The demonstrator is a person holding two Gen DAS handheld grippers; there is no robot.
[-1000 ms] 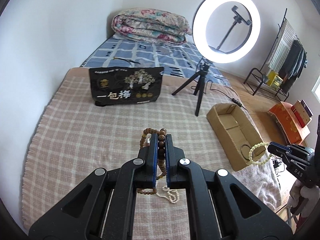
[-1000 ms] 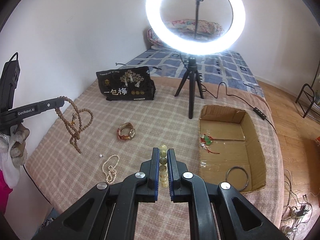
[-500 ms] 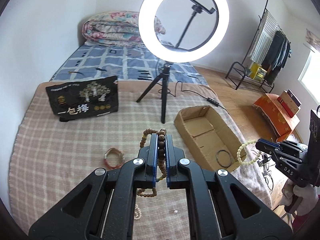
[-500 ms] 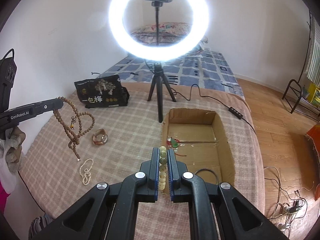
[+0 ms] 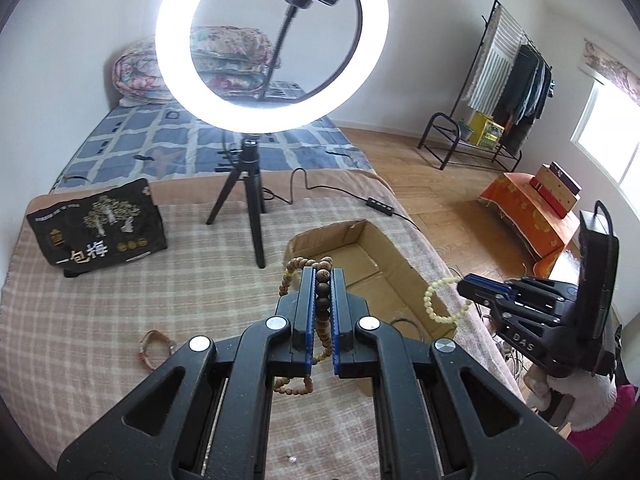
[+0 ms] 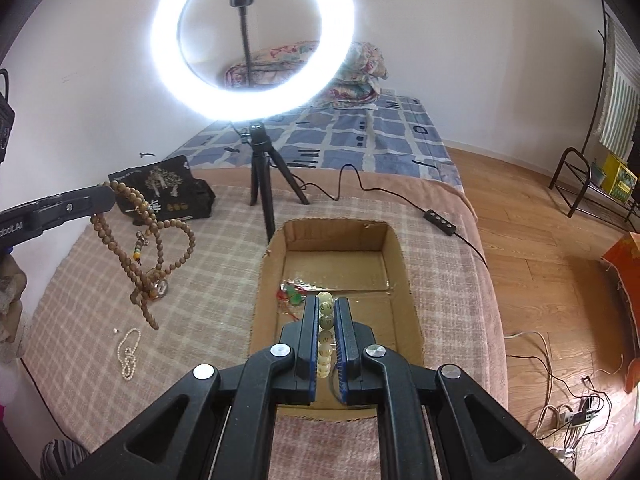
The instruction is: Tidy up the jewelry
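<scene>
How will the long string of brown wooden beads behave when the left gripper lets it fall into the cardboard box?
The brown bead string hangs in limp loops from the left gripper, so it is probably floppy and will pile up. Its loops cross, so it may tangle. Strung beads should hardly roll in the cardboard box.

the dark ring [image 5: 404,322] in the cardboard box [image 5: 372,236] is half hidden behind the fingers [image 5: 340,312].

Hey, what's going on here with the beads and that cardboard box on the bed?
A person is sorting jewelry with two handheld grippers. The left gripper is shut on a long brown bead necklace; the right gripper is shut on a pale bead bracelet above the cardboard box. A pearl strand lies on the blanket.
</scene>
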